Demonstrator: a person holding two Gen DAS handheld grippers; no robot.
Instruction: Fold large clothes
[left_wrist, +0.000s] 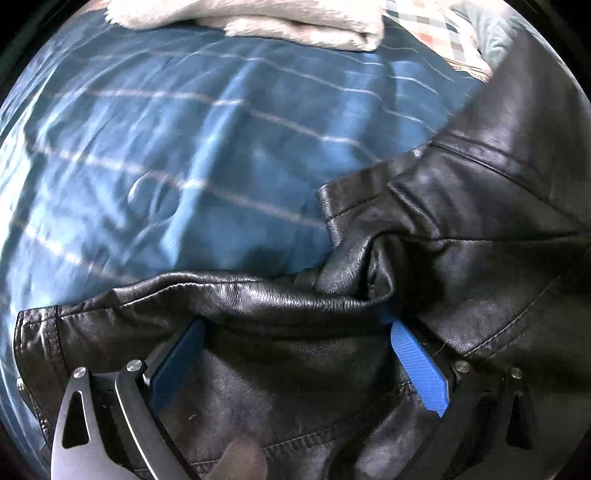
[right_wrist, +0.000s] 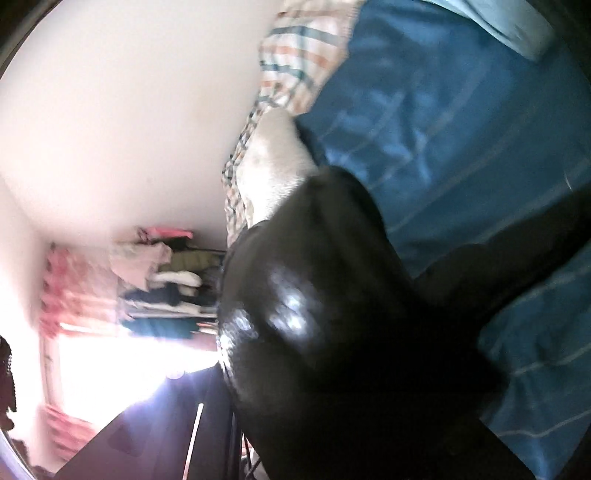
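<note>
1. Left gripper (left_wrist: 295, 325): jaws spread wide, blue pads (left_wrist: 419, 365) set far apart, a thick fold of the black leather jacket (left_wrist: 461, 258) bunched over the tips and lying between them. Pads not pressed together; the leather drapes over and between the fingers rather than being pinched.
2. Right gripper: its fingers do not show in the right wrist view. The jacket (right_wrist: 332, 332) fills the lower middle of that frame, right against the lens, dark with shiny highlights. Cannot tell whether those jaws are spread or clamped.
3. Jacket position: lies on the blue bedspread (left_wrist: 184, 147), covering the lower and right part of the left wrist view. A stitched hem runs along its upper edge, with a flap or collar corner sticking up near the middle. A long dark portion stretches away to the right in the right wrist view, over the bedspread (right_wrist: 461, 129).
4. Bedspread: blue with thin pale stripes, wrinkled, blurred in both views.
5. Cream fuzzy fabric (left_wrist: 277, 18), folded, at the far edge of the bed; seen also in the right wrist view (right_wrist: 273, 166).
6. Checked cloth (left_wrist: 454, 40) beside it, pale with orange and teal lines; seen again (right_wrist: 295, 59) against the white wall (right_wrist: 129, 110).
7. Right wrist view is tilted sideways: shelves of stacked clothes (right_wrist: 166, 280), pink patterned curtain (right_wrist: 62, 288), bright window glare below.
</note>
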